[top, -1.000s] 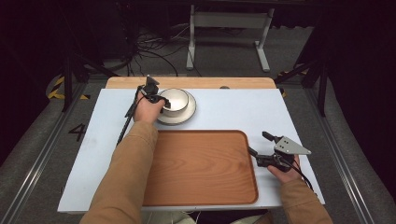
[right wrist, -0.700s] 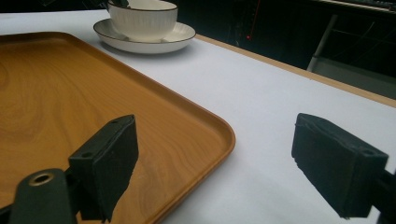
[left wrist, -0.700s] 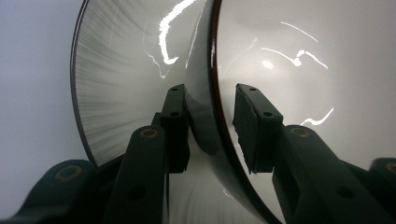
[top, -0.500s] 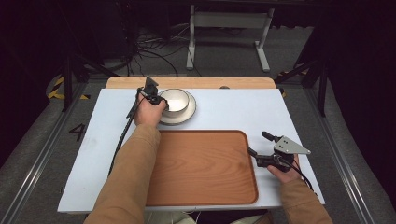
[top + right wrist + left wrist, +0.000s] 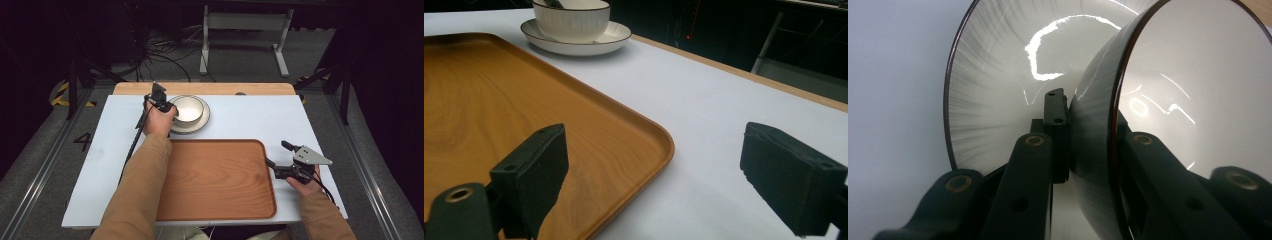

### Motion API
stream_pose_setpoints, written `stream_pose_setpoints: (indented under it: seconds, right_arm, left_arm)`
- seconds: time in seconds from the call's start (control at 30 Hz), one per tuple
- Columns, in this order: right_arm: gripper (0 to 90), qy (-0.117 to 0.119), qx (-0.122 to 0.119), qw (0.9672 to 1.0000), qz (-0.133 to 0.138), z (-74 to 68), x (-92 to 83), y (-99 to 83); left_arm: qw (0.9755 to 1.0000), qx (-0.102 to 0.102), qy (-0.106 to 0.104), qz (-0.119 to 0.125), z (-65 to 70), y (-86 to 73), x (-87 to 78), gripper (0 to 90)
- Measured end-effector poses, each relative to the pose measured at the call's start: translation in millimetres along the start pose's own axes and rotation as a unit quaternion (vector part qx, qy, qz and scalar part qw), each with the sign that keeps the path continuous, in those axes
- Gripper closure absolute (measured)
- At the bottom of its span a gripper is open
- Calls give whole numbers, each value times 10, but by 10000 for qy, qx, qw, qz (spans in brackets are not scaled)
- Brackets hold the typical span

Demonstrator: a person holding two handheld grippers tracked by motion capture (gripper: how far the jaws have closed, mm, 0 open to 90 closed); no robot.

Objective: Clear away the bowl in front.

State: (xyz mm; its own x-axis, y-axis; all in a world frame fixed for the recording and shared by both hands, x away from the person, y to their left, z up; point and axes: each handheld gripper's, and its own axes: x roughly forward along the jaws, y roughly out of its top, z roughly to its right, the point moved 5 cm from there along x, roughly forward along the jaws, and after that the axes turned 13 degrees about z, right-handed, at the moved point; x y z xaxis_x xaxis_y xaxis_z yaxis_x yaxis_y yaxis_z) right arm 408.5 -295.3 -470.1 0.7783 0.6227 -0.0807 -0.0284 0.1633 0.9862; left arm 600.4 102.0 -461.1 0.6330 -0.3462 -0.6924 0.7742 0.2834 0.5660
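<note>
High view: left gripper point(image 5: 167, 107) was at bowl point(image 5: 188, 108) on plate point(image 5: 200, 121), far side of table point(image 5: 250, 117); tray point(image 5: 220, 180) bare.

Left gripper view: jaws had just closed, clamped on bowl wall; lift pending.

Right gripper view: right gripper point(image 5: 664, 185) by tray corner, jaws just opened, apart, nothing between.

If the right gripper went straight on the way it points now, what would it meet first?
Probably the corner rim of the wooden tray, which lies just ahead between the open right gripper's jaws; depth is hard to judge. The bowl and plate sit much farther on.

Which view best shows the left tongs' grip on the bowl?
Left gripper view: the left tongs clamp the bowl rim. The high view shows bowl under the hand; the right gripper view shows it far off.
</note>
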Motion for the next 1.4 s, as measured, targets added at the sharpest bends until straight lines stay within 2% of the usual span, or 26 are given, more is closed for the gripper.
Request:
stream_pose_setpoints:
  seconds: [0.37,0.5,0.57,0.73,0.77,0.8,0.97,1.13,1.3,1.4]
  right_arm:
    - [121,-23,-1,10000,-8,4,-2,0]
    - [121,-29,6,10000,-8,5,-2,0]
    - [120,-29,6,10000,-8,5,-3,0]
    - [116,-32,8,10000,-8,6,-2,0]
    - [113,-36,16,10000,-7,7,-2,0]
    - [110,-35,27,10000,-1,8,-2,0]
    - [102,-47,31,10000,3,9,-3,1]
    - [78,-64,54,10000,12,15,-3,0]
    - [64,-88,65,9999,16,19,-4,1]
    - [63,-97,68,9999,13,22,-4,0]
  left_arm:
    - [9999,132,-1,-15,34,-17,-21,811]
    - [9999,105,-126,45,65,16,-78,812]
    - [9998,65,-183,56,96,36,-119,812]
    - [9993,270,-235,146,165,113,-251,812]
    - [9992,234,-263,196,184,122,-267,812]
    - [9989,309,-291,208,200,136,-306,812]
    - [9980,383,-417,279,274,194,-459,812]
    - [9974,357,-529,325,292,236,-578,812]
    - [9963,445,-700,222,305,242,-716,812]
    - [9955,457,-783,282,305,243,-784,812]
